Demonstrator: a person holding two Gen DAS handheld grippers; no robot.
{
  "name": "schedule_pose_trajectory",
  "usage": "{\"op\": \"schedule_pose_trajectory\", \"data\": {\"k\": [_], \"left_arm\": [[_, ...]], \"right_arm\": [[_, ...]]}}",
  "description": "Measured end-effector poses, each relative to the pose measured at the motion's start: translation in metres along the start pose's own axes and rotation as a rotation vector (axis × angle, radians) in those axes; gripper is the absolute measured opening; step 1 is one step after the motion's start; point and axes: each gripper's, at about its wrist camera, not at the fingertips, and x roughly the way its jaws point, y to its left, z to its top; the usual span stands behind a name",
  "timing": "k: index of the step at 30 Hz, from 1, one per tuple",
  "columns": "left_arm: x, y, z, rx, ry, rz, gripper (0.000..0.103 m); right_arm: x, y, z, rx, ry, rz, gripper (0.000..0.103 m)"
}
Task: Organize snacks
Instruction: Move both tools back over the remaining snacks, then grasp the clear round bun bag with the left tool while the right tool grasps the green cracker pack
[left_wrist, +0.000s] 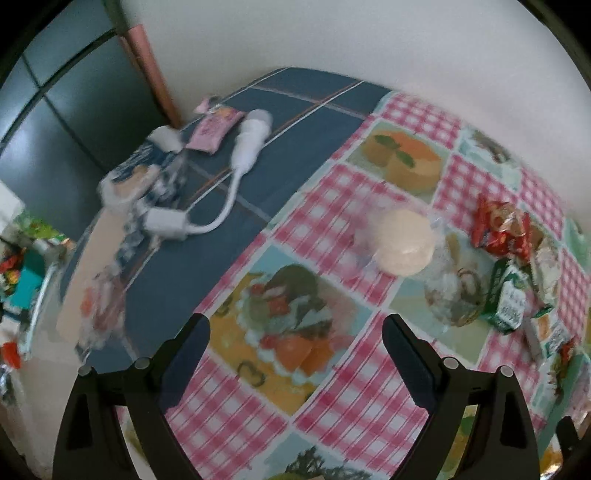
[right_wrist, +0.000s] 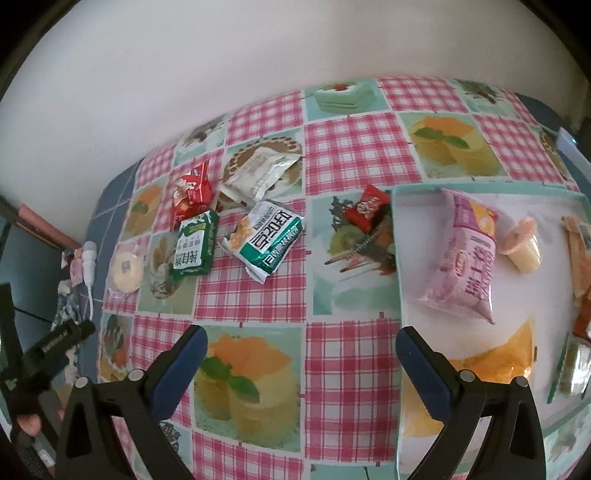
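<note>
Fingers apart and empty, the left gripper (left_wrist: 295, 332) faces a round wrapped cake (left_wrist: 404, 245) just ahead, slightly rightward; right gripper (right_wrist: 301, 345) likewise spread.

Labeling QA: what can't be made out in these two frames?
- Left wrist view: packets at the blue cloth's edge smeared by motion blur; print unreadable.
- Right wrist view: orange packets in the tray cut off by the fisheye edge.
- Right wrist view: small pink packet too small to identify.
</note>
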Motion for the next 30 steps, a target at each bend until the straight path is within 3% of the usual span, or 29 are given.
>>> {"op": "schedule_pose_trajectory", "data": {"k": [7,14,19,30], "left_arm": [[0.017,0.004,0.041,0.077,0.047,-0.164,0.094],[0.029,-0.010,0.075,0.169,0.099,-0.246,0.094],[0.043,-0.026,0.090,0.180,0.133,-0.267,0.095],[0.076,-0.067,0.093,0.266,0.194,-0.194,0.095]], "right_arm": [[0.008,0.010,0.021,-0.028,0.014,0.000,0.103],[0.021,0.029,0.063,-0.077,0.044,-0.014,0.103],[0.047,0.041,0.081,-0.121,0.103,-0.032,0.103],[0.105,0.063,0.084,-0.234,0.212,-0.084,0.103]]}}
